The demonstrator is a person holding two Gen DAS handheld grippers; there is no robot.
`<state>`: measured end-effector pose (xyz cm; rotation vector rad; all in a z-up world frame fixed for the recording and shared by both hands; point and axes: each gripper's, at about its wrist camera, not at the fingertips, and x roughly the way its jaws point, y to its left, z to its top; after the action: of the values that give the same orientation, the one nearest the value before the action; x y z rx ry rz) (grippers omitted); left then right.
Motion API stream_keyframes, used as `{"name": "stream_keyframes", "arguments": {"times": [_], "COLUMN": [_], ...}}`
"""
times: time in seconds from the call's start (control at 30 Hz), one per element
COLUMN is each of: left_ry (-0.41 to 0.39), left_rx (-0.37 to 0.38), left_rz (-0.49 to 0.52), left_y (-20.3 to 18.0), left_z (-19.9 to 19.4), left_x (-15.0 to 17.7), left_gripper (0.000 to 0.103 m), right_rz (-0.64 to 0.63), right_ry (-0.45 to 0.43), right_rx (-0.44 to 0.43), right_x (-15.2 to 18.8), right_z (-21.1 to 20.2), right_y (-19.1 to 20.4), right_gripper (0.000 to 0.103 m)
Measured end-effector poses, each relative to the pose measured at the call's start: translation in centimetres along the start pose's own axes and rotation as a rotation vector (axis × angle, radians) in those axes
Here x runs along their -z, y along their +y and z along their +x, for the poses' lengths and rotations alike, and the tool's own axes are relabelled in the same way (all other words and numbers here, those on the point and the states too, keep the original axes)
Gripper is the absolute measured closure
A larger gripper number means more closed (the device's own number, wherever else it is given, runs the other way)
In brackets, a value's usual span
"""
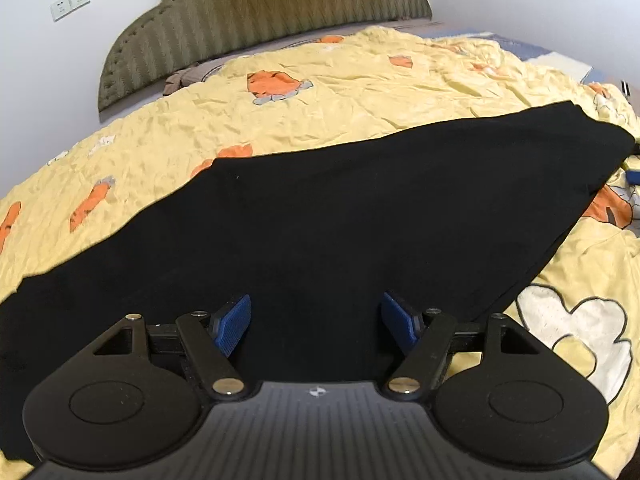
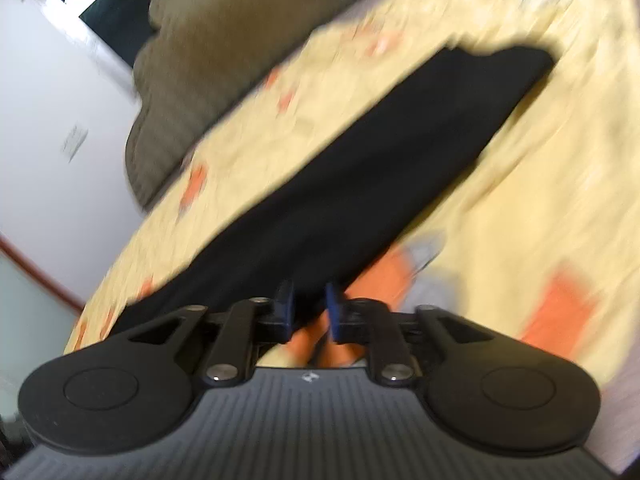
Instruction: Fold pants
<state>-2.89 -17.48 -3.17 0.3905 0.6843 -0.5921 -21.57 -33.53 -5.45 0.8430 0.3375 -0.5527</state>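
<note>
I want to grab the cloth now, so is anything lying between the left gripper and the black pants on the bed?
Nothing visible. The left gripper is open right over the black pants, which lie flat on the yellow quilt.

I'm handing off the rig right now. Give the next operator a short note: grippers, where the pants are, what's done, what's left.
Left gripper: open wide, nothing between the pads, over the near end of the black pants.
Right gripper: jaws narrowly apart at the pants' edge; no grip visible, view blurred.
Pants: lying flat as one long strip across the yellow quilt.
Done: they look folded lengthwise, legs together.
Left: grasp one end and fold along the length.
</note>
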Motion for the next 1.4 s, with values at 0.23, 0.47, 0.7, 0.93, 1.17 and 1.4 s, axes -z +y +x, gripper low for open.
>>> {"name": "stream_keyframes", "arguments": {"times": [0.23,0.47,0.7,0.93,1.17,1.4], "left_ry": [-0.033,-0.063,-0.083,-0.096,-0.097,-0.097], "left_rx": [-0.015,-0.046,-0.051,-0.049,-0.047,-0.048], "left_rz": [-0.068,-0.062,-0.083,-0.088,-0.092,-0.096], "left_y": [0.6,0.0,0.3,0.3,0.3,0.2], "left_z": [0.1,0.5,0.8,0.7,0.7,0.6], "left_x": [0.8,1.1,1.4,1.6,1.7,1.8], "left_gripper": [0.019,0.013,0.007,0.007,0.007,0.007], "right_rz": [0.277,0.422,0.437,0.293,-0.017,-0.23], "right_ry": [-0.171,-0.206,-0.247,-0.276,-0.356,-0.295], "right_rx": [0.117,0.061,0.056,0.164,0.248,0.215], "right_x": [-6.9,-9.9,-11.6,-11.5,-13.0,-13.3], "right_z": [-1.5,0.8,2.7,1.7,0.7,3.5], "right_y": [-9.6,-14.2,-15.6,-13.1,-5.5,0.8], "right_gripper": [0.055,0.056,0.087,0.094,0.094,0.095]}}
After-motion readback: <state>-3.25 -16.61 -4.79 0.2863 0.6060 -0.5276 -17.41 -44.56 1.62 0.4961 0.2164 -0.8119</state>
